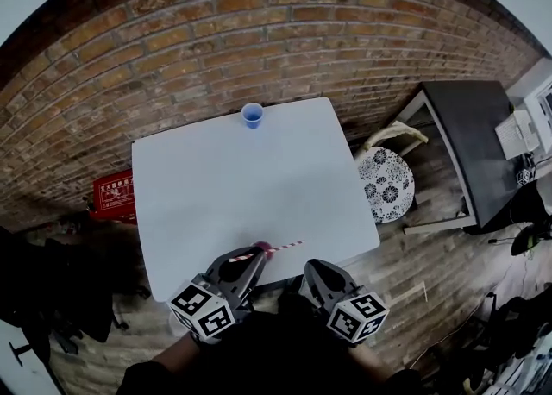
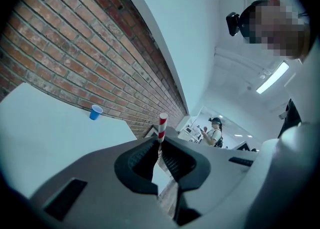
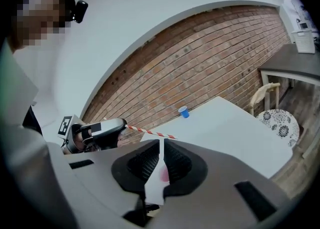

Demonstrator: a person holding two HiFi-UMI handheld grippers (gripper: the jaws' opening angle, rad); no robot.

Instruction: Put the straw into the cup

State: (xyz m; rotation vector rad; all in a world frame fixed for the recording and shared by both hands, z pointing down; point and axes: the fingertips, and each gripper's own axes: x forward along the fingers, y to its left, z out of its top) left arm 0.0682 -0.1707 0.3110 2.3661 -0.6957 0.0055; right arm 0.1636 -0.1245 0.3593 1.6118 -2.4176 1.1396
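- We find the left gripper [image 1: 248, 257] clamped on the straw [image 1: 278, 248], lower centre of the head view; the right gripper [image 1: 317, 272] has its jaws nearly together, empty.
- The cup [image 1: 252, 115] stands upper centre, well apart.
- We judge the straw light and crushable: hold gently near one end.

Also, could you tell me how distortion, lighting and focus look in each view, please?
Head view: fisheye bows the brick wall into an arc; the white table is evenly lit, the blue cup clear. Left gripper view: the striped straw is sharp, a ceiling strip light glares. Right gripper view: same bowing, dark vignetted corners.
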